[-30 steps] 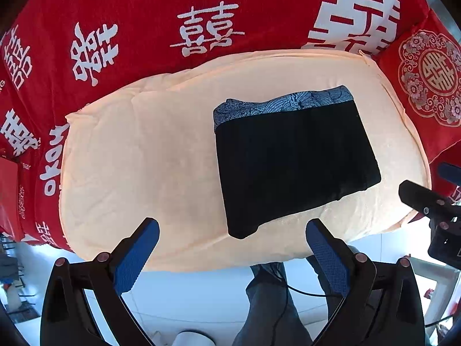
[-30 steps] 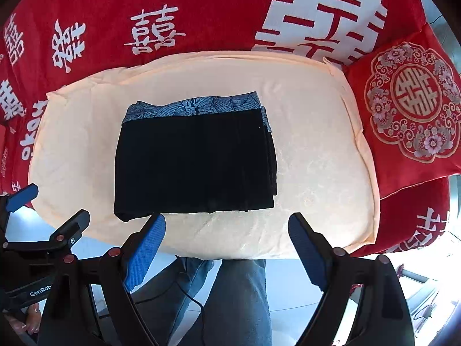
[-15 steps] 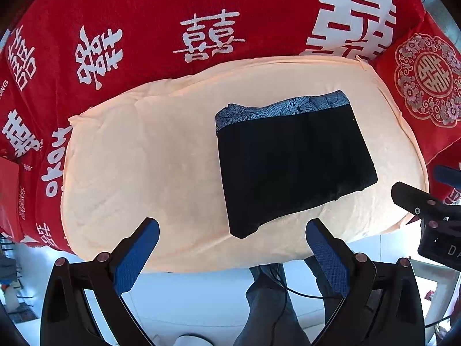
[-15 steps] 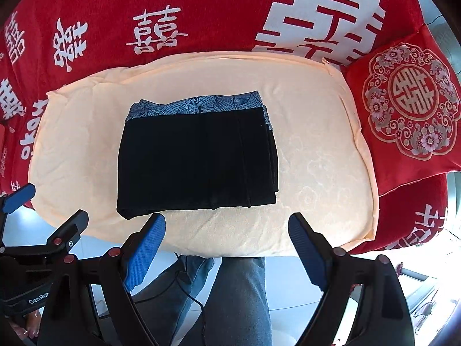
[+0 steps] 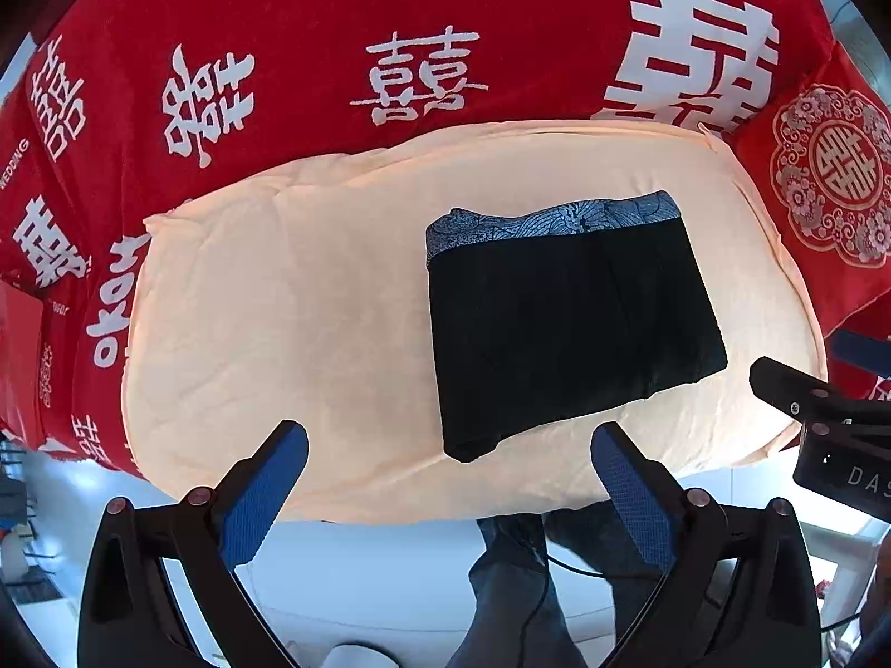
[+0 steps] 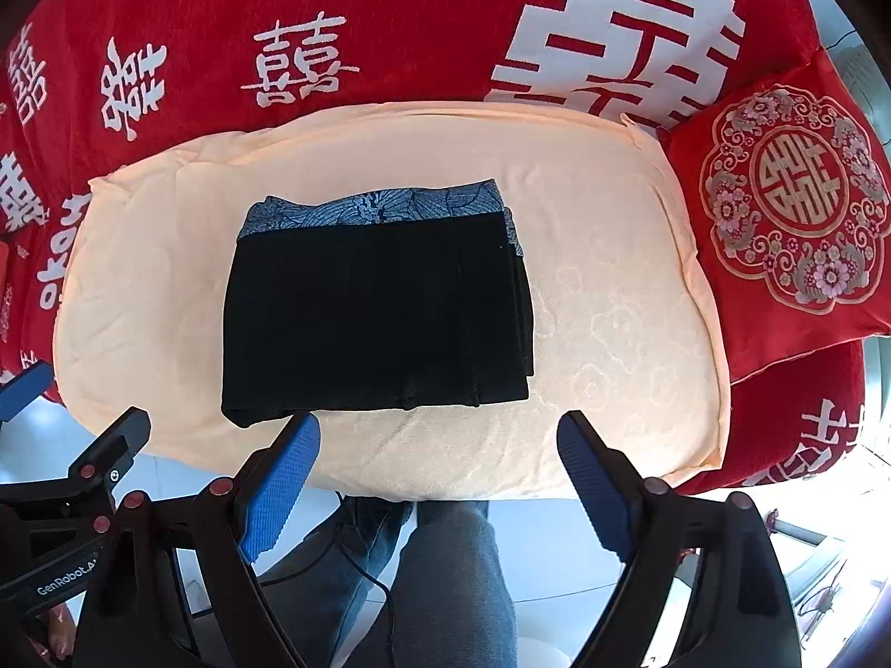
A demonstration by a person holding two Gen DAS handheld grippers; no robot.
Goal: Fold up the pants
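Note:
The black pants (image 5: 568, 328) lie folded into a compact rectangle on a peach cloth (image 5: 278, 300), with a blue-grey patterned waistband along the far edge. They also show in the right wrist view (image 6: 378, 312) on the same cloth (image 6: 612, 306). My left gripper (image 5: 448, 456) is open and empty, held above the cloth's near edge, off the pants. My right gripper (image 6: 440, 445) is open and empty, just in front of the pants' near edge.
A red sofa cover (image 5: 390, 28) with white characters lies behind and around the cloth. A red embroidered cushion (image 6: 791, 200) sits at the right. The person's jeans-clad legs (image 6: 445, 573) and a cable are below the grippers, over a white floor.
Both grippers have drawn back slightly from the cloth, so the pants sit a little farther away. The pants have not moved. Both jaws stay open.

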